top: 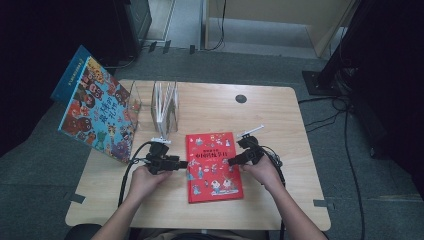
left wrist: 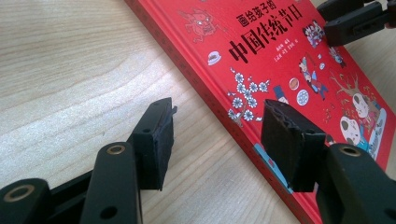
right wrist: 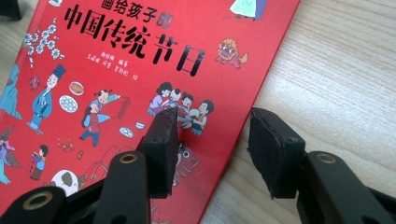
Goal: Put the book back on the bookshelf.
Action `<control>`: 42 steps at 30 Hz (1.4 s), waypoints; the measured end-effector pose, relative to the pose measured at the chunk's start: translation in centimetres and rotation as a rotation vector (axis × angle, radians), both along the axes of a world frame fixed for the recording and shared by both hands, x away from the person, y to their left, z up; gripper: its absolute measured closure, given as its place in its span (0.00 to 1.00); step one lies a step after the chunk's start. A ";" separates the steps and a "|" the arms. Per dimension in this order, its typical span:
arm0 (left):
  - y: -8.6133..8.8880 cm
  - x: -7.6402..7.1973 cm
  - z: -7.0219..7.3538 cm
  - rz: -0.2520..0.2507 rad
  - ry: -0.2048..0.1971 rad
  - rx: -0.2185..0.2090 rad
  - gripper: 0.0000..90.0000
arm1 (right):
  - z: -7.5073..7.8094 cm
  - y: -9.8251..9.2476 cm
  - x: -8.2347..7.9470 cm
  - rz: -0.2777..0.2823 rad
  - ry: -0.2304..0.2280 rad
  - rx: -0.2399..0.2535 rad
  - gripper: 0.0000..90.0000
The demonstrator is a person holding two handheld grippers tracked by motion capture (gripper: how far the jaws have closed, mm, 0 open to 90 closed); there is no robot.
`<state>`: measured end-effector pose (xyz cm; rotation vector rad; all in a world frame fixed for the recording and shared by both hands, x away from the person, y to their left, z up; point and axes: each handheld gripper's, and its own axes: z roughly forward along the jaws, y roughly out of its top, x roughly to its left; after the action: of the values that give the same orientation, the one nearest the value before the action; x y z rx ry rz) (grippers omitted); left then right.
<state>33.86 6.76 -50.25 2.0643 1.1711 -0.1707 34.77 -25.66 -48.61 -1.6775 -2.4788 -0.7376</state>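
Now both claws, the left claw (top: 183, 163) and the right claw (top: 233, 161), stand half open astride opposite edges of the red book (top: 213, 166) on the worktop (top: 280, 125), probably ready to pinch and lift it.

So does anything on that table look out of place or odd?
Yes: the large colourful picture book at the wooden table's far left corner sits tilted, overhanging the edge. The red hardcover book lies flat, slightly askew.
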 end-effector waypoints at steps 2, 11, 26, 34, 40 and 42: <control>0.0 -0.1 -0.1 0.004 0.000 -0.011 0.52 | 0.0 0.0 0.2 -0.009 0.015 0.004 0.60; -0.3 -0.3 -0.3 -0.009 -0.027 -0.016 0.57 | 0.1 -0.2 0.8 -0.053 0.084 0.034 0.64; -0.5 -0.4 -0.3 0.004 0.011 0.002 0.75 | 0.0 -0.3 1.1 -0.070 0.095 0.036 0.68; -0.5 -0.2 -0.4 -0.006 0.048 0.004 0.88 | -0.1 -0.4 1.1 -0.072 0.090 0.055 0.70; -0.7 -0.4 -0.4 0.000 0.033 0.015 0.89 | 0.0 -0.3 1.2 -0.089 0.105 0.064 0.69; -0.7 -0.4 -0.4 -0.001 0.029 0.017 0.89 | 0.1 -0.4 1.2 -0.092 0.113 0.067 0.69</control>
<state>33.42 6.10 -50.62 2.0838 1.1926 -0.1930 35.94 -26.03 -48.51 -1.7675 -2.2902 -0.7053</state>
